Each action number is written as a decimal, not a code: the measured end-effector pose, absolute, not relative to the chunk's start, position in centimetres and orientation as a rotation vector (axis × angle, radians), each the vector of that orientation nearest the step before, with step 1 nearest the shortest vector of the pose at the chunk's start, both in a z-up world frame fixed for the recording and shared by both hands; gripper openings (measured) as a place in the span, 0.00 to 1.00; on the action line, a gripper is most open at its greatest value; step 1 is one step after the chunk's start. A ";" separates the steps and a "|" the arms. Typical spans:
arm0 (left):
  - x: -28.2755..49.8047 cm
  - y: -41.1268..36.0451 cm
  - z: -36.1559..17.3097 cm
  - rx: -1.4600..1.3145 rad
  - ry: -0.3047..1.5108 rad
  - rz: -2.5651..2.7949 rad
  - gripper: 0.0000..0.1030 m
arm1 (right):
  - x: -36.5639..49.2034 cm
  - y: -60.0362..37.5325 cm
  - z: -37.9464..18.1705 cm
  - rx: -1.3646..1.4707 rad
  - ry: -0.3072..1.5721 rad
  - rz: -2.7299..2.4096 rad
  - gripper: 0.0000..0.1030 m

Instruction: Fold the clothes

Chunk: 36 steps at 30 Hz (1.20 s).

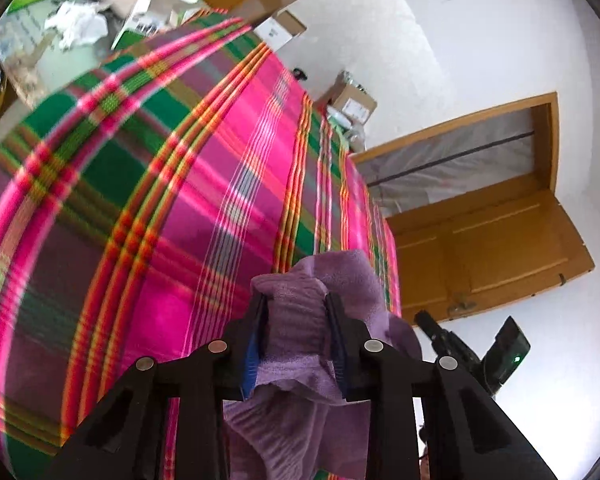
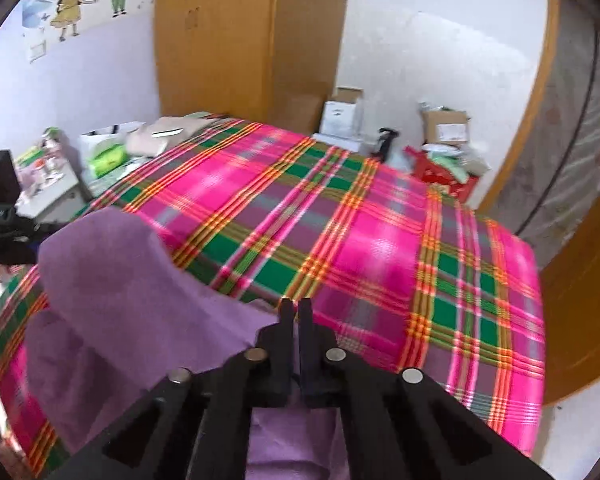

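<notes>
Purple garment lifted between two grips

Garment (image 2: pixel 112 280) hangs above the plaid bed (image 2: pixel 380 240), bunched thick in the left hand-held gripper (image 1: pixel 296 300) and pinched thin in the nearly closed right hand-held gripper (image 2: pixel 296 304). Judged best: draw both grips apart evenly, lower flat, then fold. Its lower hem and overall shape are cut off; motion blur hides detail.

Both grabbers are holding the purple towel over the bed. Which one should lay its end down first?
Probably the right gripper: it holds a thin edge of the purple towel above open plaid bedspread. The left gripper clamps a thick bunch.
</notes>
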<state>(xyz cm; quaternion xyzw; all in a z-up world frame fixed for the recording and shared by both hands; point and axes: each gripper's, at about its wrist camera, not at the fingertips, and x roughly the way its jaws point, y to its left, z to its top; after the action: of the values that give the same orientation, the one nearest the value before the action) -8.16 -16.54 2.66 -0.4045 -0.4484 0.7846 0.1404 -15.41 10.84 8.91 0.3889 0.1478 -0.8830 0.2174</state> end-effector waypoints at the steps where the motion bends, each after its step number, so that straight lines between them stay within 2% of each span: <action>1: -8.2 -16.7 2.7 -1.168 -1.297 2.273 0.30 | -15.5 10.8 8.7 1.086 0.421 -2.429 0.16; 2: -8.5 -16.6 2.8 -1.168 -1.297 2.276 0.30 | -15.5 10.6 8.5 1.094 0.437 -2.412 0.31; 4: -8.7 -17.0 2.7 -1.169 -1.303 2.284 0.30 | -15.5 10.4 7.9 1.108 0.471 -2.384 0.44; 8: -8.2 -17.8 2.7 -1.164 -1.305 2.312 0.29 | -16.6 9.6 5.9 1.182 0.627 -2.314 0.45; 11: -8.4 -17.9 2.6 -1.178 -1.290 2.315 0.29 | -18.0 9.7 4.2 1.307 0.634 -2.268 0.45; 12: -8.5 -17.9 2.5 -1.185 -1.277 2.323 0.29 | -18.2 9.9 4.0 1.334 0.597 -2.248 0.43; 13: -8.6 -18.0 2.5 -1.186 -1.277 2.327 0.29 | -18.2 9.9 4.1 1.330 0.580 -2.249 0.29; 14: -8.7 -18.0 2.5 -1.188 -1.278 2.330 0.29 | -18.2 9.9 4.2 1.323 0.566 -2.251 0.04; 20: -9.7 -18.8 3.5 -1.161 -1.272 2.368 0.29 | -18.1 9.4 6.7 1.198 0.549 -2.368 0.03; 25: -11.5 -19.7 4.5 -1.127 -1.279 2.427 0.28 | -21.0 9.1 9.1 1.113 0.441 -2.514 0.03; 33: -15.2 -21.4 4.5 -1.118 -1.273 2.498 0.26 | -25.4 7.1 7.9 1.137 0.448 -2.561 0.03; 34: -15.4 -21.4 4.3 -1.117 -1.279 2.495 0.22 | -26.0 6.8 7.6 1.148 0.447 -2.561 0.03; 36: -15.8 -21.4 3.9 -1.114 -1.291 2.488 0.22 | -27.3 6.4 6.6 1.204 0.439 -2.554 0.04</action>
<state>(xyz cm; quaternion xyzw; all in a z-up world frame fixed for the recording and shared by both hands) -15.85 -21.45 3.85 -0.3687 -0.4270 0.8233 0.0625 -27.28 6.37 6.58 0.4171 0.1520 -0.8848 0.1415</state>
